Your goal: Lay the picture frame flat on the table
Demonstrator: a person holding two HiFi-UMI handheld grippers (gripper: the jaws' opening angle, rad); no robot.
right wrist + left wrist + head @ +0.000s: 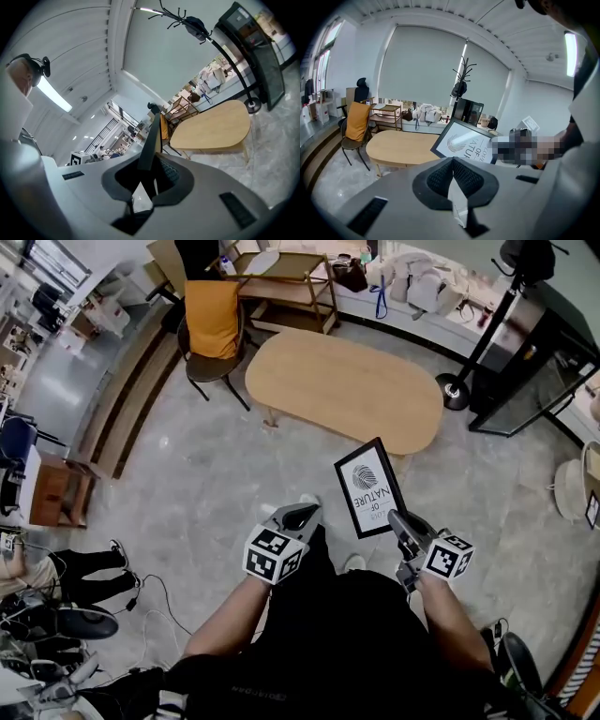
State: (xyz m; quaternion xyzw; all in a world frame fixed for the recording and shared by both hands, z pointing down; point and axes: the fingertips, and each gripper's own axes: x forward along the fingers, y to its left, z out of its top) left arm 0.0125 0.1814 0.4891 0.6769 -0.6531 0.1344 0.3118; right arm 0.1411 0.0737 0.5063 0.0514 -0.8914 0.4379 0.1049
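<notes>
Head view: two grippers, one in each hand. My right gripper (401, 524) is clamped on the lower edge of the one picture frame (369, 487): black border, white print reading "OF NATURE". The frame is in the air above the floor, tilted, not on the table; its far corner overlaps the near edge of the single oval wooden table (344, 388). My left gripper (302, 516) is just left of the frame, apart from it. Beyond the table: one chair (211, 329) with an orange cover, one wooden shelf cart (286, 287), one coat stand (487, 329).

Left gripper view: left gripper (453, 161) has its jaws pressed together with nothing between them. The frame (466, 145) shows past them, print facing me, with the table (401, 147) and chair (355, 129) behind.

Right gripper view: right gripper (150, 166) pinches the frame (151, 138), seen edge-on and rising between the jaws. The table (215, 129) lies ahead to the right, the coat stand (220, 47) above it.
</notes>
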